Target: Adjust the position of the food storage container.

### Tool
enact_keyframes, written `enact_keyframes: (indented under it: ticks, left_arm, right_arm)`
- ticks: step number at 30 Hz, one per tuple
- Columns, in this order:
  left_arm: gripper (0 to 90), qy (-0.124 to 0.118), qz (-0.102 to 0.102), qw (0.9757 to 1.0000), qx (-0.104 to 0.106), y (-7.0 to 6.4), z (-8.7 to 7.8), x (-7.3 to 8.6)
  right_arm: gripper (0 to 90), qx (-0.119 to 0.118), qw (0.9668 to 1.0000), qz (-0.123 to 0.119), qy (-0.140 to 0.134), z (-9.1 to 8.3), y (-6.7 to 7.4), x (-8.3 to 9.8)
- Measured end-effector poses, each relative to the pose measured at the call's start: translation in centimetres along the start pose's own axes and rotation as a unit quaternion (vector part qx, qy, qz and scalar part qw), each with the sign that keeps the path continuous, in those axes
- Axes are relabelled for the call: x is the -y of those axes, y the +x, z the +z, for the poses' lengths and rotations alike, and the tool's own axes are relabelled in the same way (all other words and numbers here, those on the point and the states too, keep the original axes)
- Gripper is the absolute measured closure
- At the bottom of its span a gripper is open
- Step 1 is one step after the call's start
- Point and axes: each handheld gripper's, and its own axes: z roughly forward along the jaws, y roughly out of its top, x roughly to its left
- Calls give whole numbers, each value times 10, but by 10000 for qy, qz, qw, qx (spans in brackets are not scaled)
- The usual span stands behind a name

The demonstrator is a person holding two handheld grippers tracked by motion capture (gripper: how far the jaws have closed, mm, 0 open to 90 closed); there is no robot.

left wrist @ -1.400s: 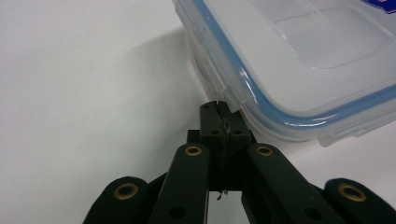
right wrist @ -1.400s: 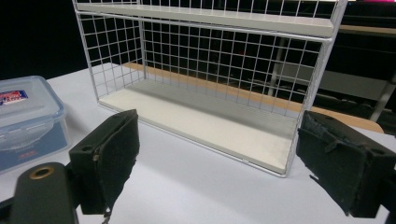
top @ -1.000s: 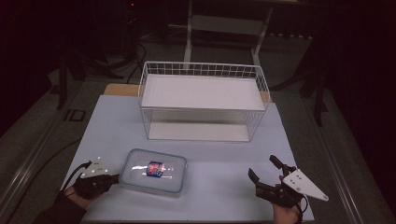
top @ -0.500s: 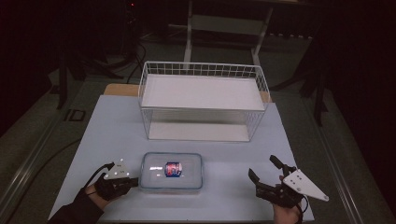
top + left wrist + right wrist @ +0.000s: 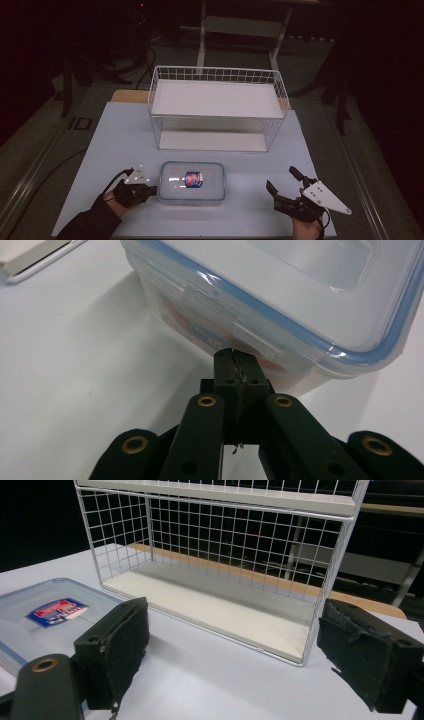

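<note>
Left gripper point(image 5: 150, 190) pressed together against the container's point(image 5: 191, 181) left end — apparently nudging it rightward; right gripper point(image 5: 286, 186) waits apart, near right.

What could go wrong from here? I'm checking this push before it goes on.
The left tongs are shut, tips against the side of the lidded container just under a latch tab; they might slip under it or pop it open. Pushed from one end, the container could pivot off line. The right tongs, open and apart, aren't steadying it.
</note>
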Motion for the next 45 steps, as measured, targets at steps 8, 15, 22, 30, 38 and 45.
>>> enact_keyframes:
  ticks: [8, 15, 22, 30, 38, 45]
  left_arm:
    - [895, 14, 96, 9998, 152, -6, 16, -17]
    - [895, -2, 197, 9994, 273, -11, 30, -30]
    - [895, 9, 296, 9991, 308, -14, 43, -44]
    - [894, 15, 287, 9991, 303, -12, 53, -51]
    - [886, -73, 119, 9994, 330, -6, 50, -50]
    - [573, -452, -210, 9984, 271, 0, 21, -55]
  right_arm:
    - [131, 20, 10000, -5, 28, 0, -1, 0]
    - [134, 24, 10000, -23, 74, 1, -1, 1]
    - [134, -34, 10000, -38, 83, 1, 0, 1]
    - [134, -50, 9999, -20, 89, 0, 0, 1]
    - [134, -112, 9998, -47, 142, 2, 2, 2]
    - [134, -133, 9997, -80, 162, 3, 3, 2]
